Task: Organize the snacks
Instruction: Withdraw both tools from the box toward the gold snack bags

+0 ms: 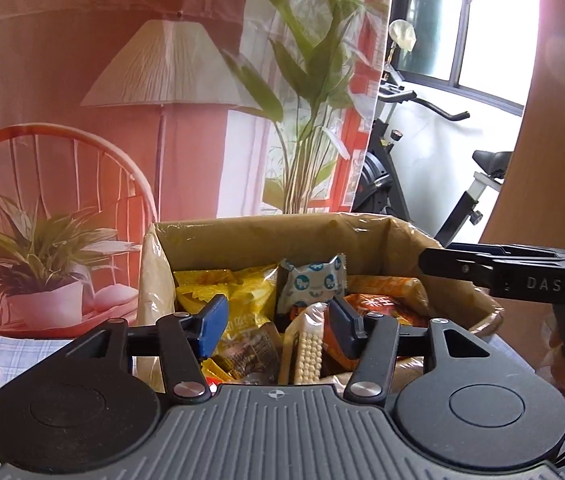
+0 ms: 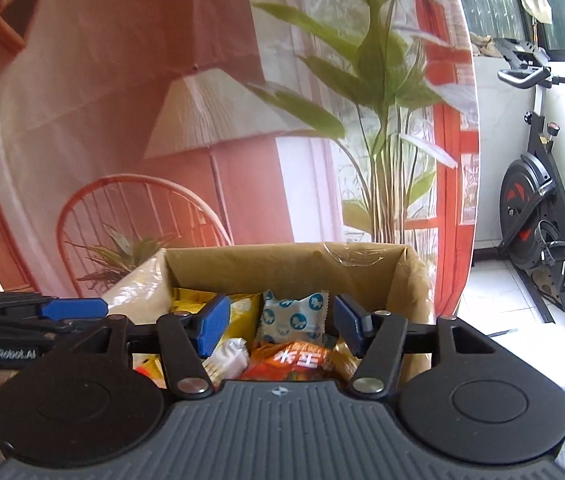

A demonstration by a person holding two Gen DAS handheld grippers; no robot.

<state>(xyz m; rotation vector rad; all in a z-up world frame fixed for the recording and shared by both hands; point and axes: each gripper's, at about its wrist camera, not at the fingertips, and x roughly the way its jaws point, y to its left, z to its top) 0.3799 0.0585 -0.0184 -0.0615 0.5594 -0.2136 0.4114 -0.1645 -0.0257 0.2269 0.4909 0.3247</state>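
Both grippers over the snack box [image 1: 266,240], jaws parted, empty.
Lower the left gripper [image 1: 278,330] squarely around one packet, probably the yellow packet [image 1: 242,300]; right gripper [image 2: 280,326] waits.

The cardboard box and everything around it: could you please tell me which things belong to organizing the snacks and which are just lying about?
Part of the job:
- cardboard box
- white-and-blue snack packet
- yellow snack bags
- orange snack packet
- left gripper, open
- right gripper, open

Just lying about:
- exercise bike
- printed backdrop
- checked tablecloth
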